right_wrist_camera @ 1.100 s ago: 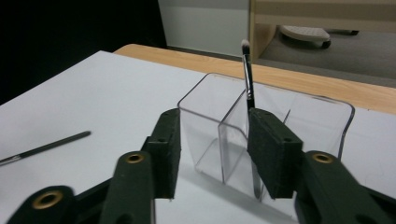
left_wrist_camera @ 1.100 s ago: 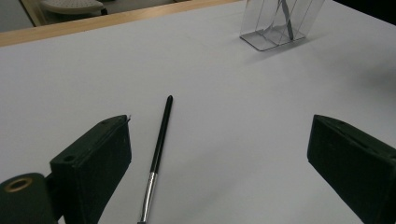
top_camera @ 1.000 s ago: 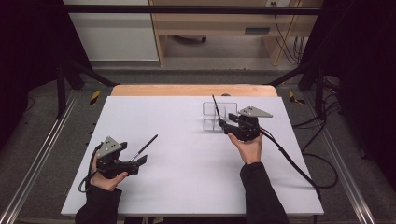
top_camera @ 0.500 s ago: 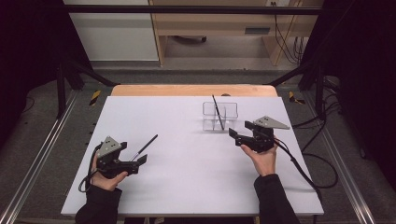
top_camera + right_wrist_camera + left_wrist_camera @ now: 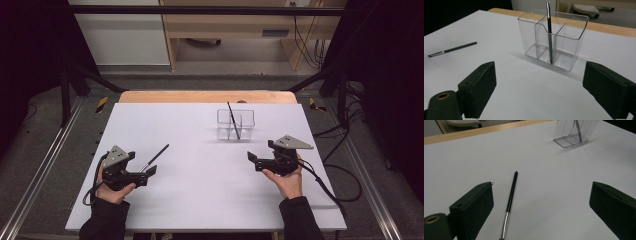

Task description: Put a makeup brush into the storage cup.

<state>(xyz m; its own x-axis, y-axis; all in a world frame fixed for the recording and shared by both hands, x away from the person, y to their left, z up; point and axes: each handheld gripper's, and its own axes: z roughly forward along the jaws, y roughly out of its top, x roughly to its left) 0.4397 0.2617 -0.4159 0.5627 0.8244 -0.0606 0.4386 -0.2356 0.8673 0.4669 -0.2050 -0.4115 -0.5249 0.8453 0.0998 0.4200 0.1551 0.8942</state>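
A clear three-compartment organizer [image 5: 236, 124] stands at the back right of the white table, with a thin black brush [image 5: 232, 120] leaning upright in it. In the right gripper view the organizer [image 5: 554, 37] and the brush [image 5: 549, 25] are straight ahead. My right gripper [image 5: 252, 161] is open and holds nothing, well short of the organizer. A second black brush with a silver ferrule [image 5: 155, 156] lies flat on the table, just ahead of my left gripper [image 5: 149, 175]. In the left gripper view this brush [image 5: 510, 200] lies between the wide-open jaws, nearer the left one.
A wooden strip [image 5: 207, 96] borders the white table [image 5: 200, 200] at the back. Metal rails and cables run along both sides. A cable [image 5: 325, 187] trails from the right gripper. The second brush [image 5: 454, 48] lies far left in the right gripper view.
My right gripper has drawn back from the organizer toward the person and to the right, leaving the brush standing in it. The left gripper has stayed put.
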